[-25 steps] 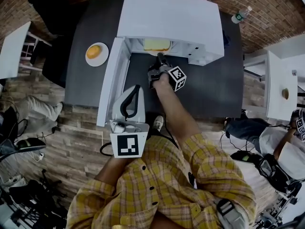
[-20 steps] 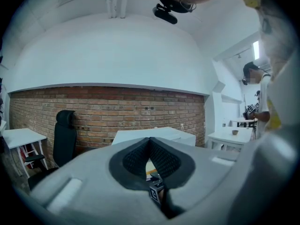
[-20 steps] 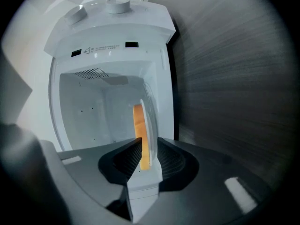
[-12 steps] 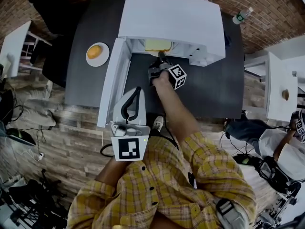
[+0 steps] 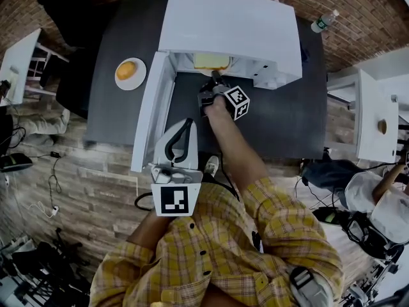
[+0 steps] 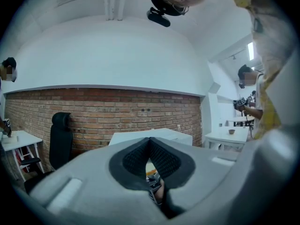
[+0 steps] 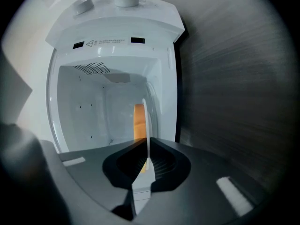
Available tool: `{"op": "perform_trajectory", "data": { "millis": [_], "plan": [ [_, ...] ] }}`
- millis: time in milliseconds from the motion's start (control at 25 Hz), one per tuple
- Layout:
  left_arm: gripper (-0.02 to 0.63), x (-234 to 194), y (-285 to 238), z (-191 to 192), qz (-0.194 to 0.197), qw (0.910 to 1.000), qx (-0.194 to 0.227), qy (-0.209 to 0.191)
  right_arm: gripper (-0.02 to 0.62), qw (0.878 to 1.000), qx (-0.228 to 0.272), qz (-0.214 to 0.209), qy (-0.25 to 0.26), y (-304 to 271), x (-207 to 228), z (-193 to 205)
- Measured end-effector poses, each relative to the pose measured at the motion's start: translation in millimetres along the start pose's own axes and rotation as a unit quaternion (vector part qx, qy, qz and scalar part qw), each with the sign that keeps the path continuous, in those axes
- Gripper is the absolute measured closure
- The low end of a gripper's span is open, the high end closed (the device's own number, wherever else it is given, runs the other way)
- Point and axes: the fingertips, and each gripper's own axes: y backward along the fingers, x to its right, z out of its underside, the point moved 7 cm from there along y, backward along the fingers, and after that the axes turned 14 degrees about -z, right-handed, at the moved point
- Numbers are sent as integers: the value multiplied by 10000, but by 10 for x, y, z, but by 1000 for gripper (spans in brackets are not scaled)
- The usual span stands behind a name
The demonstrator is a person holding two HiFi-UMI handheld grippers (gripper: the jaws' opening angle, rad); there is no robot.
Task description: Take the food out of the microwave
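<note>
White plate: the plate (image 7: 147, 121) stands inside the microwave (image 5: 230, 24), at 12 o'clock from the person, its near rim at the cavity mouth.
Food: a yellow-orange slab (image 7: 138, 121) lies on that plate, still wholly inside.
Right gripper: the right gripper (image 7: 148, 161) has just been closing, and its jaws now pinch the plate's near rim.
Left gripper: the left gripper (image 6: 149, 142) hangs back at 6 o'clock of the door, its jaws together on nothing.
Done: the door (image 5: 146, 107) is swung fully open toward 7 o'clock, and the plate is gripped.
Left: by my reading, drawing the plate out level toward 6 o'clock and setting it on the dark table (image 5: 281, 120).
Around: a second plate (image 5: 121, 80) with a bun (image 5: 126, 68) sits at 9 o'clock of the microwave; a water bottle (image 5: 323, 20) stands at 2 o'clock; a white side table (image 5: 374, 107) is at 3 o'clock, well apart.
In the way: the table in front of the cavity is bare; the open door flanks the path at 9 o'clock.
</note>
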Motion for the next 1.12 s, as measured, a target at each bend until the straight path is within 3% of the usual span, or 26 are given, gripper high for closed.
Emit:
{"op": "perform_trajectory", "data": {
  "millis": [1120],
  "plan": [
    [606, 92, 175, -104, 118, 9996, 230, 141, 577, 9994, -289, -183, 37, 711, -446, 86]
  ]
}}
